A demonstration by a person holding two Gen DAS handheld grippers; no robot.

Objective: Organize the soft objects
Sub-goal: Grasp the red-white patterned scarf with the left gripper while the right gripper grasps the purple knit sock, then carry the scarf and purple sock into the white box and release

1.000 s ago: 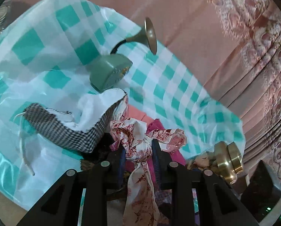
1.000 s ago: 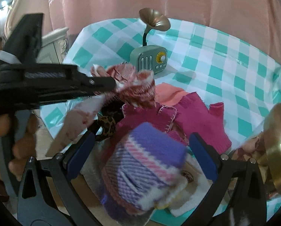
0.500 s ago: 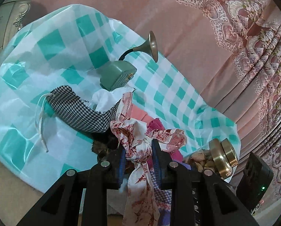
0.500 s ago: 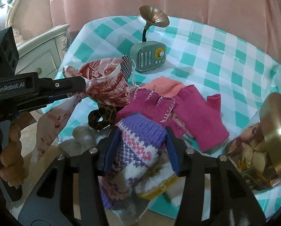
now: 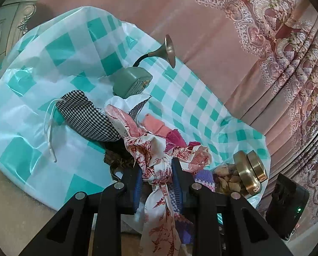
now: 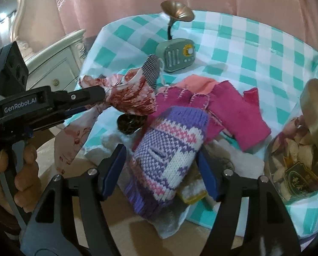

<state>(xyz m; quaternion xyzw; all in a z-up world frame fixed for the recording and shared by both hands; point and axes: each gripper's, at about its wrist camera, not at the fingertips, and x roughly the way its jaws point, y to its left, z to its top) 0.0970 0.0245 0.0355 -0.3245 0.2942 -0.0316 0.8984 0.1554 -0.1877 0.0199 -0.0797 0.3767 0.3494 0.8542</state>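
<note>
1. Teal-and-white checked tablecloth (image 6: 233,49) covers our work surface, with pink curtains (image 5: 233,49) behind; everything soft sits bunched at the cloth's near edge, within reach of both tools.
2. Our left gripper (image 5: 156,176) is clamped on the red-printed white scarf (image 5: 146,149), whose tail hangs down between its fingers, which suggests we are drawing it out of the pile.
3. Our right gripper (image 6: 162,162) has its jaws spread wide on either side of the purple striped knit mitten (image 6: 169,149); whether the pads touch it we cannot tell.
4. Just beyond the mitten lie the magenta fingerless gloves (image 6: 229,108) on a coral cloth (image 6: 195,83), and a leopard-print scrunchie (image 6: 130,123) to the left.
5. Right of the right gripper stands a brass-lidded glass jar (image 6: 297,162).
6. Farther off, a houndstooth drawstring pouch (image 5: 86,113) lies near the green horn radio (image 6: 177,54).
</note>
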